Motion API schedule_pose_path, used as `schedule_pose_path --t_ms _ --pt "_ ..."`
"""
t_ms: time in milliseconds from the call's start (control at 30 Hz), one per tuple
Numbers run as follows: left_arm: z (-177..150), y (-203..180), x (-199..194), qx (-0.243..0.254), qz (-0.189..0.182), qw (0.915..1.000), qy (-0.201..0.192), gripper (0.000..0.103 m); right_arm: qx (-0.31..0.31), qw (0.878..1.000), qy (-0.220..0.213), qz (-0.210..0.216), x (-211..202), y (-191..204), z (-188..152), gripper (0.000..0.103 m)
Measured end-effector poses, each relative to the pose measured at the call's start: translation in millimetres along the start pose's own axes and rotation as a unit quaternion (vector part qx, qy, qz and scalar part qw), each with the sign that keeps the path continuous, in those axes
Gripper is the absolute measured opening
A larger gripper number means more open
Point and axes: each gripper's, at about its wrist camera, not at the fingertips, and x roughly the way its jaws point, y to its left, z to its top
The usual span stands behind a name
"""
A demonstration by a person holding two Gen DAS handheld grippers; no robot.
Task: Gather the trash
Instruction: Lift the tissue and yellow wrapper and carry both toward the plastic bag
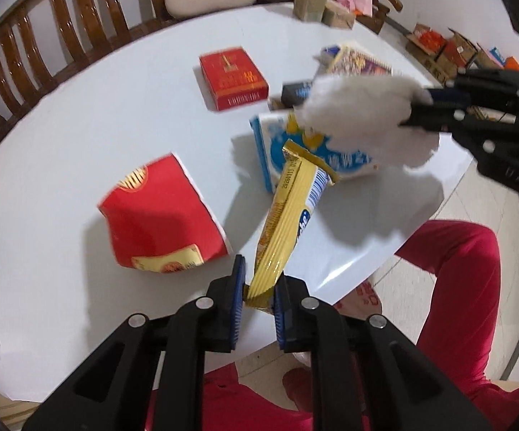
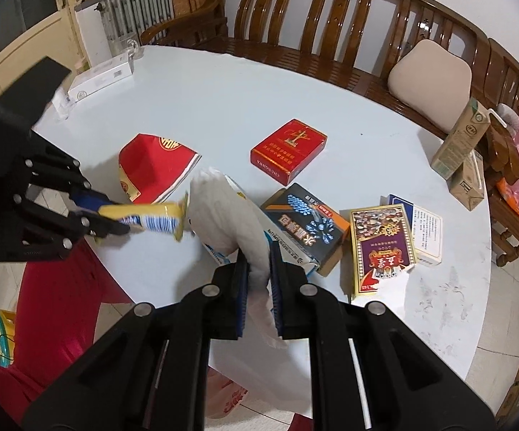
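My left gripper (image 1: 256, 296) is pinched down on one crimped end of a long yellow snack wrapper (image 1: 288, 215). Seen from my left wrist, the wrapper's long axis runs up and away from the pads, leaning a little to the right, and its far crimped end points toward the blue-and-white tissue pack (image 1: 277, 143) on the white round table (image 1: 116, 136). The wrapper is lifted off the tabletop; only the pinched end touches anything. From my right wrist the same wrapper (image 2: 144, 217) lies nearly level across the picture, its free end pointing right toward the tissue.

My right gripper (image 2: 259, 287) is clamped on a crumpled white tissue (image 2: 223, 215), which bunches upward from the narrow gap between the pads and hangs above the tissue pack. In the left wrist view the tissue (image 1: 360, 115) shows as a fluffy wad at the tip of that gripper (image 1: 417, 107), just above and right of the wrapper's far end.

On the table sit a torn red packet (image 1: 159, 215) just left of the wrapper, a red cigarette box (image 1: 232, 77) further back, a dark box with orange trim (image 2: 302, 226), and a gold-and-purple box (image 2: 381, 248) beside it. A wooden bench (image 2: 331, 18) curves behind the table.
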Motion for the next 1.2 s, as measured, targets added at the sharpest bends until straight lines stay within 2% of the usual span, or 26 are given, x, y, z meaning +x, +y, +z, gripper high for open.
schedule_pose_path --t_ms 267,767,1200 --pt "8 3 -23 -0.015 0.023 0.9991 -0.033 0.015 0.009 1.0 -0.013 -0.017 -16 -3 0 0.009" --pt "-1 -9 -66 -0.022 0.048 0.9965 -0.065 0.015 0.006 0.999 -0.041 -0.035 -65 10 -4 0.009" --pt "-34 -36 -109 -0.011 0.063 0.9941 -0.088 0.015 -0.009 0.997 -0.069 -0.045 -122 44 -28 0.009"
